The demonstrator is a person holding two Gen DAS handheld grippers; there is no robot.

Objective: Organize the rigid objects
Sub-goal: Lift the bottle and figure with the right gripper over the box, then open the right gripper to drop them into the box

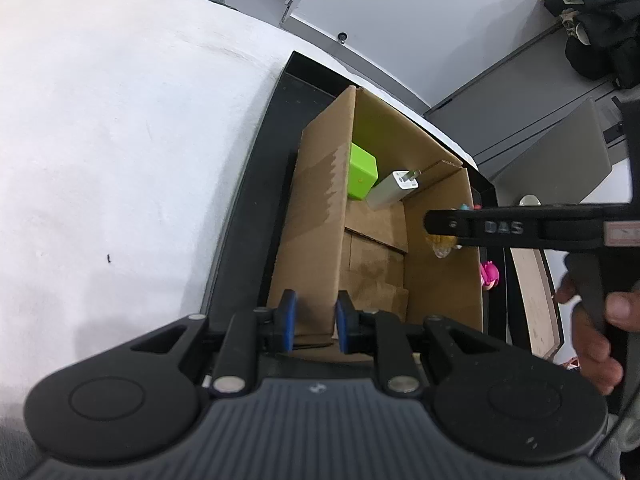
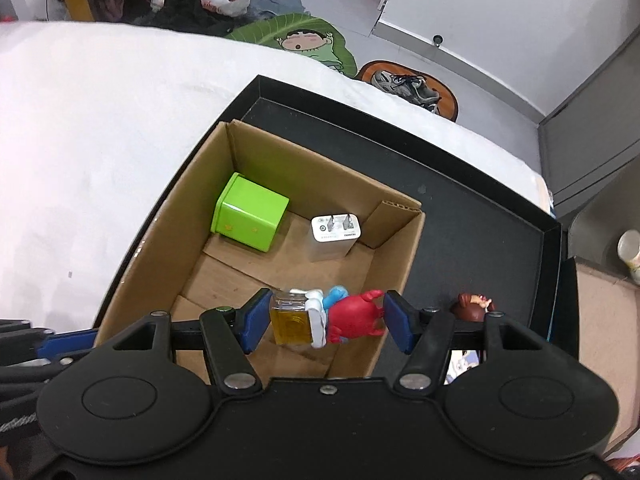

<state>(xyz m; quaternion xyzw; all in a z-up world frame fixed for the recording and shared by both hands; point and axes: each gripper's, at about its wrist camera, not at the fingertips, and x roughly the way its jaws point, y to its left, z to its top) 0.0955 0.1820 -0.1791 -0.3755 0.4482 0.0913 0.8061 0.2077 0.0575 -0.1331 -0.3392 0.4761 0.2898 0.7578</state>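
An open cardboard box (image 2: 168,216) stands in a black tray (image 2: 480,220) on a white surface. Inside it lie a green cube (image 2: 250,216) and a white plug charger (image 2: 334,232). My right gripper (image 2: 328,320) hangs over the box's near end, shut on a red, blue and white toy figure (image 2: 348,316) with a small yellow bottle. My left gripper (image 1: 316,320) is shut on the box's left wall (image 1: 320,200), one blue pad on each side. In the left wrist view the right gripper's finger (image 1: 500,227) reaches in over the box from the right.
A brown-haired figurine (image 2: 472,306) and a pink toy (image 1: 490,274) lie in the tray to the right of the box. A cup (image 2: 630,252) stands at the far right. A person's hand (image 1: 592,340) grips the right handle. Shoes and bags lie on the floor beyond.
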